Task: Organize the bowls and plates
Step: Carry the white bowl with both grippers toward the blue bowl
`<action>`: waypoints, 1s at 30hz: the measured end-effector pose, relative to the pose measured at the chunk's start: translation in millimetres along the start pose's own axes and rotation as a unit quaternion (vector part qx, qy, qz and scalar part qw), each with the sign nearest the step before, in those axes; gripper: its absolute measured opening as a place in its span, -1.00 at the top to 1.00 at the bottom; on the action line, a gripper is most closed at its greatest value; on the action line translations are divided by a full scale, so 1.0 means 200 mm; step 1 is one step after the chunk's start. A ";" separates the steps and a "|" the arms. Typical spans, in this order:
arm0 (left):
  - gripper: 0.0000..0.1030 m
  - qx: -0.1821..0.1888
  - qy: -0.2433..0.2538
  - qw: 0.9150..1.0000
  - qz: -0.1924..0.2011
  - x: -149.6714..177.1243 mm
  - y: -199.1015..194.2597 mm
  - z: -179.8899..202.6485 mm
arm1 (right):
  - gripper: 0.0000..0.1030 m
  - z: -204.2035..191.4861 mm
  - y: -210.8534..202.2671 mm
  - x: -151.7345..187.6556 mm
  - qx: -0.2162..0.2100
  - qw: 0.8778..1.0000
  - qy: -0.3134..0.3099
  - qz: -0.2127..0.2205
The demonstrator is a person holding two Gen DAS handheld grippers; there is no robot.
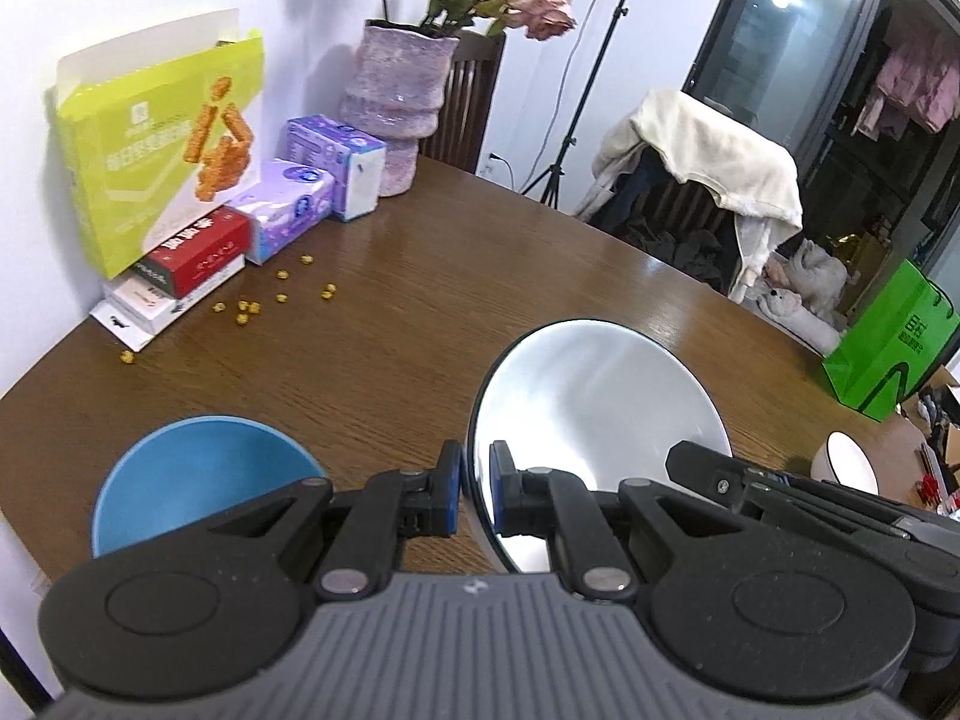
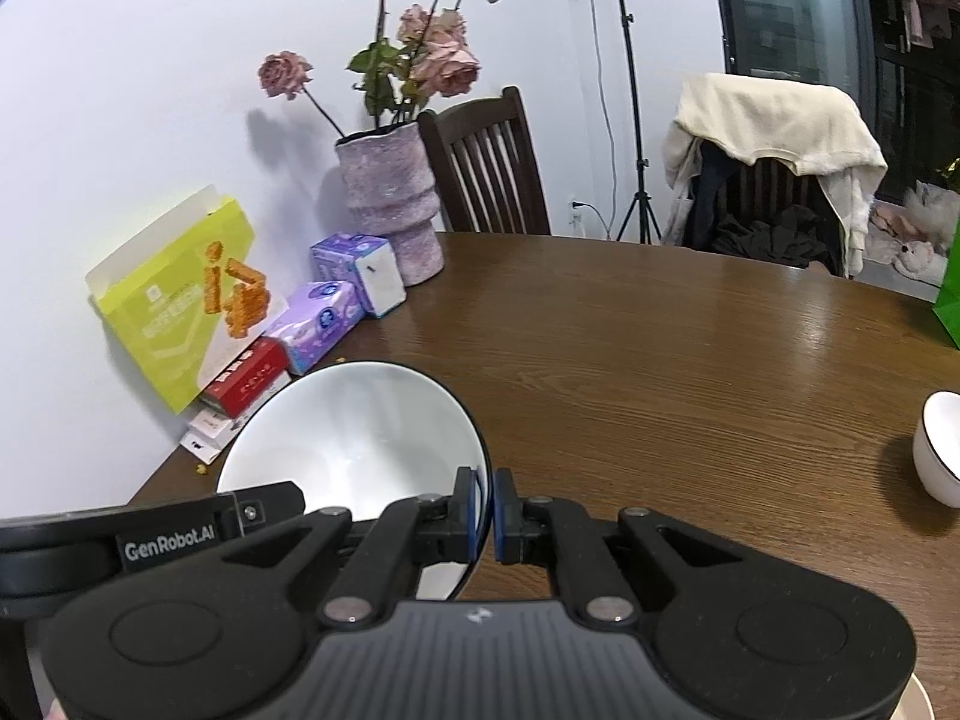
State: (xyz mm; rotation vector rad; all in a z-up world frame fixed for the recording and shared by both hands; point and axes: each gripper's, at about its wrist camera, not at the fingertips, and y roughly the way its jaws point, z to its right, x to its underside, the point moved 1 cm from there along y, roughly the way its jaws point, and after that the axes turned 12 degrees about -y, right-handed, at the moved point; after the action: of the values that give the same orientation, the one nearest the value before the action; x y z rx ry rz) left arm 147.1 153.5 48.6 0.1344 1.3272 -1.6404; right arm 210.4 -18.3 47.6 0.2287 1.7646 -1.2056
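Note:
A large white bowl (image 1: pixel 594 396) with a dark rim is held above the brown wooden table (image 1: pixel 420 300) by both grippers. My left gripper (image 1: pixel 476 483) is shut on its left rim. My right gripper (image 2: pixel 486 510) is shut on its right rim; the bowl shows in the right wrist view (image 2: pixel 354 426). The right gripper's body also shows in the left wrist view (image 1: pixel 780 480). A blue bowl (image 1: pixel 198 474) sits on the table at the near left. A small white bowl (image 2: pixel 939 450) with a dark rim stands at the right; it also shows in the left wrist view (image 1: pixel 843 462).
Against the wall stand a yellow-green snack box (image 1: pixel 162 144), stacked boxes (image 1: pixel 180 276), tissue packs (image 1: pixel 300 192) and a purple vase (image 1: pixel 396 102) with dried roses. Small yellow crumbs (image 1: pixel 264 300) lie scattered nearby. Chairs, a tripod and a green bag (image 1: pixel 888 342) stand beyond the table.

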 end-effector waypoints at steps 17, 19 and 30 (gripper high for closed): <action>0.81 -0.028 -0.021 0.999 0.014 -0.05 -0.06 -0.17 | 0.89 -0.18 0.07 -0.05 -0.032 0.999 -0.020 -0.002; 0.81 -0.030 -0.024 0.999 0.014 -0.06 -0.07 -0.19 | 0.89 -0.20 0.08 -0.05 -0.035 0.999 -0.023 -0.003; 0.81 -0.045 -0.040 0.998 0.019 -0.07 -0.09 -0.30 | 0.89 -0.31 0.12 -0.06 -0.053 0.998 -0.035 -0.009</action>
State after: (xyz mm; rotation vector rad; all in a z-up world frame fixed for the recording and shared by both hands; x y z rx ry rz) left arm 113.2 208.2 46.8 0.0385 1.3278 -1.5361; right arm 193.9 47.0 45.3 0.1076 1.7679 -1.1150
